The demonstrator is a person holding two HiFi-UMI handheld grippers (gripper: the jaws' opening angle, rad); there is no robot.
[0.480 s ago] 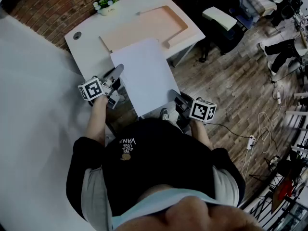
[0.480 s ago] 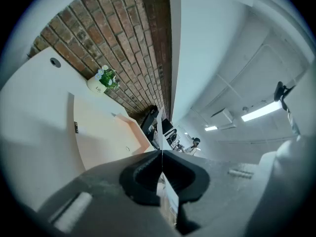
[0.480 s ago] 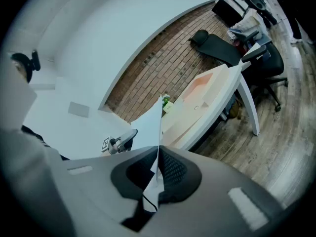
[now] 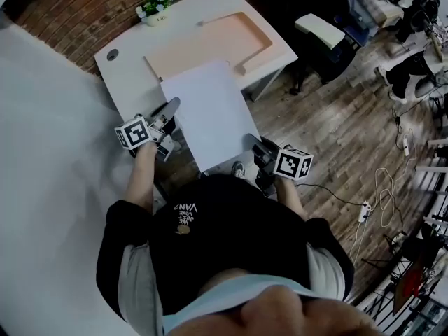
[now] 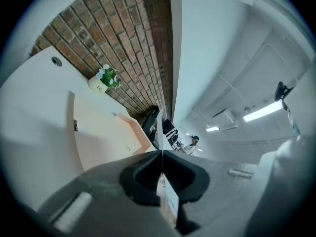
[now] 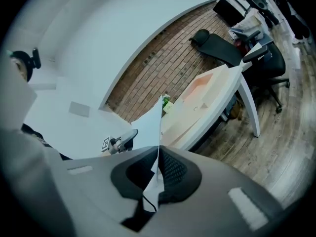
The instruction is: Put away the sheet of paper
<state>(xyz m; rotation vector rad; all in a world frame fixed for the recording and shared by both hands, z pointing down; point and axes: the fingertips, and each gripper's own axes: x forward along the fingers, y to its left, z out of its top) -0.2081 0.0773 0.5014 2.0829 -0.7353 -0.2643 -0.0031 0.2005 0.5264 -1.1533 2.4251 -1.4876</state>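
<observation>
Wood floor underfoot, brick wall at the back, and up close the left gripper point(image 4: 172, 105) and the right gripper point(image 4: 250, 140) are sharing one load: the sheet of paper point(image 4: 206, 110), carried flat between them in front of the person, its far end reaching over the near side of the white desk point(image 4: 122, 65). One gripper on each side edge, and that makes sense, since a limp sheet held from one side alone would likely droop. Jaws on the left are clenched tight on the paper's edge, the sheet showing as a thin line between the pads. Jaws on the right are pinched down on the opposite edge just the same. Beyond, on the desk, lies a shallow peach tray point(image 4: 217, 37), which looks like where the sheet is headed, and a small potted plant point(image 4: 155, 4) sits at the far corner by the wall
</observation>
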